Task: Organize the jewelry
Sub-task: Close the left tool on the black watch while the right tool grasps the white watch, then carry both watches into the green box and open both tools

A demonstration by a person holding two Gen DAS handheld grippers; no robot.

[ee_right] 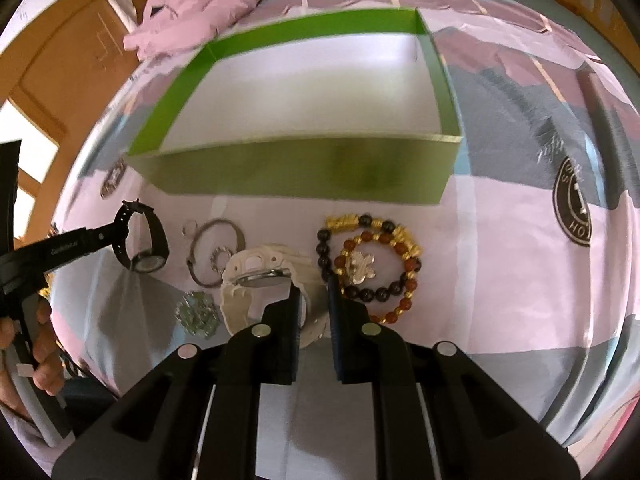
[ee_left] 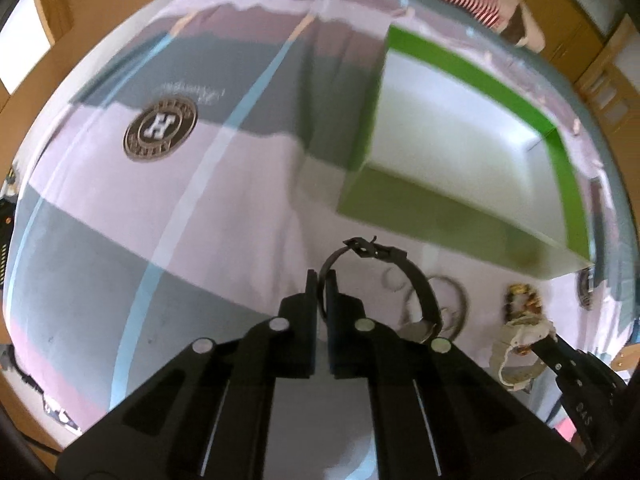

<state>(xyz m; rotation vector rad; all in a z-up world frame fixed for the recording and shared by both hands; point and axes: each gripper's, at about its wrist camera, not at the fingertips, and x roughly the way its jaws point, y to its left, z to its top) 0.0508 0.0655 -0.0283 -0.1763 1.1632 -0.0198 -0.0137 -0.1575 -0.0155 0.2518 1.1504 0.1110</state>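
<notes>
A green box (ee_right: 304, 176) with a white floor is sitting on a pink-and-grey bedspread (ee_right: 500, 260); black watch (ee_right: 146, 246) at nine o'clock, white watch (ee_right: 256, 280) centre.

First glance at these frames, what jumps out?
The green box, open with a bare white floor, sits on the bed beyond the jewelry. Before it, the left tool is shut on a black watch, lifted off the cover. The right tool grips a white watch beside two bead bracelets.
</notes>
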